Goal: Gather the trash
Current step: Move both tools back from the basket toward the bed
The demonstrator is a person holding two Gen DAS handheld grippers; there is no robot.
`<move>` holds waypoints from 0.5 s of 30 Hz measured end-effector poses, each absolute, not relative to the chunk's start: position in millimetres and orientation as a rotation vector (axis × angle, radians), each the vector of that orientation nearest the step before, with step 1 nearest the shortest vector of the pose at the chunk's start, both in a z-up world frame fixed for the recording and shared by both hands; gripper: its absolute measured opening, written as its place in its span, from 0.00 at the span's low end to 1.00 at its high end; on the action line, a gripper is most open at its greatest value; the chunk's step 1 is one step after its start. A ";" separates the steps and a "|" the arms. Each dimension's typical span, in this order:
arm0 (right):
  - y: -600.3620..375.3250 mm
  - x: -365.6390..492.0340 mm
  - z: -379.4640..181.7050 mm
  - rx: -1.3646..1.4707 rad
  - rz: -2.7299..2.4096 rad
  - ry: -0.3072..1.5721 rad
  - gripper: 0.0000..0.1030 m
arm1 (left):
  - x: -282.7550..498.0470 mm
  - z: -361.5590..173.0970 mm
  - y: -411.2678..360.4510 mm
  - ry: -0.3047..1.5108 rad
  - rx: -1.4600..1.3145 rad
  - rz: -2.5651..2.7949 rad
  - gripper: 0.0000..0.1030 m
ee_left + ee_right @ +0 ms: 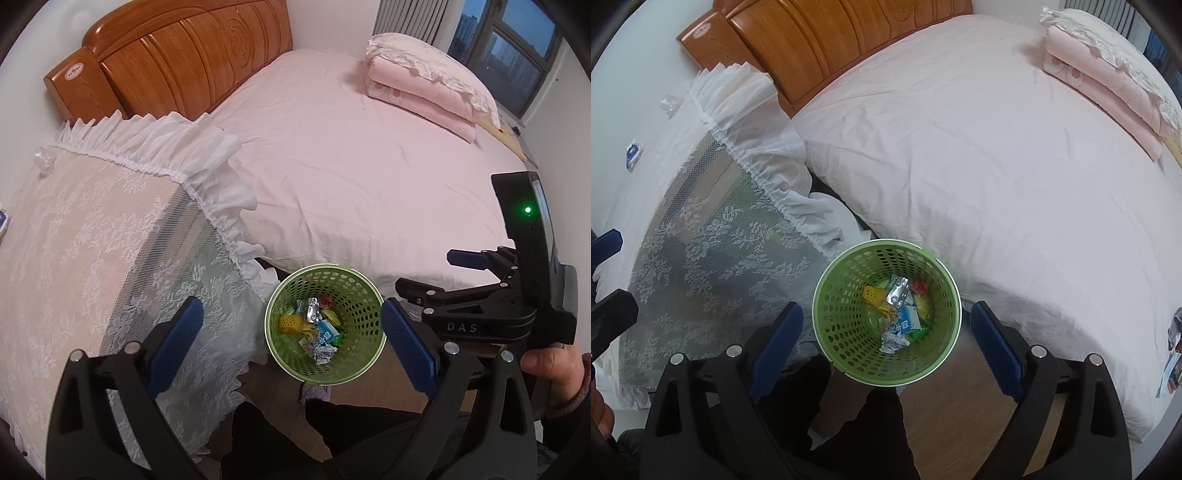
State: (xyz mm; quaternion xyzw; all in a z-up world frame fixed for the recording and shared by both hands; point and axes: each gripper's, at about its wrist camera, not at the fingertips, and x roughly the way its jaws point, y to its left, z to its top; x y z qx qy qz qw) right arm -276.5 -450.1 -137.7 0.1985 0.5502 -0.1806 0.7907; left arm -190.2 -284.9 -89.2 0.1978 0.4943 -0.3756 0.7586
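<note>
Lace-covered nightstand (pixel 92 236): left of basket.
Left gripper (pixel 291 339): fingers spread wide, holding nothing, above basket.
Green basket (pixel 354 295): on floor beside bed (pixel 351 166), containing wrappers (pixel 317 325).
Right gripper (pixel 886 339): fingers wide apart, holding nothing.

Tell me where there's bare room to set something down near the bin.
The bed is bare between the headboard and the folded blanket. The lace table has room below its wrappers. The bin is crowded with trash.
</note>
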 end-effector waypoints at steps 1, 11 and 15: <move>-450.2 -269.5 -126.0 0.427 -0.380 1.154 0.89 | -182.8 -85.2 -279.8 1.072 0.408 -0.796 0.90; -390.8 -156.3 -65.7 0.307 -0.213 1.016 0.98 | -48.6 -65.7 -136.4 1.028 0.201 -0.372 0.90; -337.1 -81.4 -61.2 0.249 -0.091 1.038 0.98 | 4.1 -76.5 -61.1 1.063 0.110 -0.241 0.90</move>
